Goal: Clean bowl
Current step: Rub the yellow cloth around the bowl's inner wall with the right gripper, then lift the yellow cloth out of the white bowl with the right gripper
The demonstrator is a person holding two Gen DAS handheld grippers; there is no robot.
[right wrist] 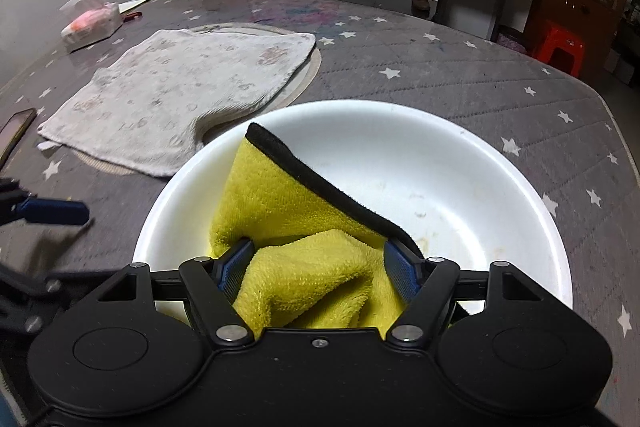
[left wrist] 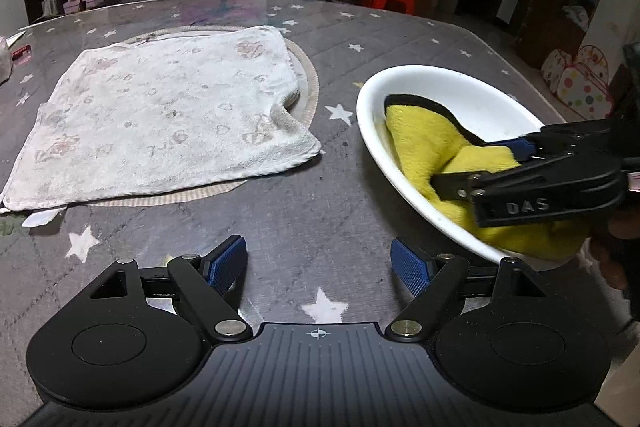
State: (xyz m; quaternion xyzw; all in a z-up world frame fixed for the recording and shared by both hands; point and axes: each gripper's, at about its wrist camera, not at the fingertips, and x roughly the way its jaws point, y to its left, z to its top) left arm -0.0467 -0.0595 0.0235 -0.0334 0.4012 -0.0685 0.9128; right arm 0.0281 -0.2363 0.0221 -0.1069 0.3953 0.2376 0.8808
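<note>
A white bowl [left wrist: 480, 99] [right wrist: 460, 179] stands on the grey star-patterned table [left wrist: 320, 195], with faint stains on its inside. In it lies a yellow cloth [left wrist: 416, 139] [right wrist: 272, 195] with a black edge. My right gripper [right wrist: 318, 267] [left wrist: 476, 165] reaches into the bowl from the near side and is shut on a bunched fold of the cloth, a blue pad on each side. My left gripper [left wrist: 320, 263] hovers over bare table just left of the bowl, open, with nothing between its fingers. One of its fingers [right wrist: 56, 211] shows at the left edge of the right wrist view.
A worn white towel [left wrist: 160, 119] [right wrist: 180, 87] lies flat over a round mat [left wrist: 308, 83] left of the bowl. At the table's far left are a tissue pack [right wrist: 92, 21] and a phone [right wrist: 16, 127]. A red stool [right wrist: 560, 43] and cabinets stand beyond the table.
</note>
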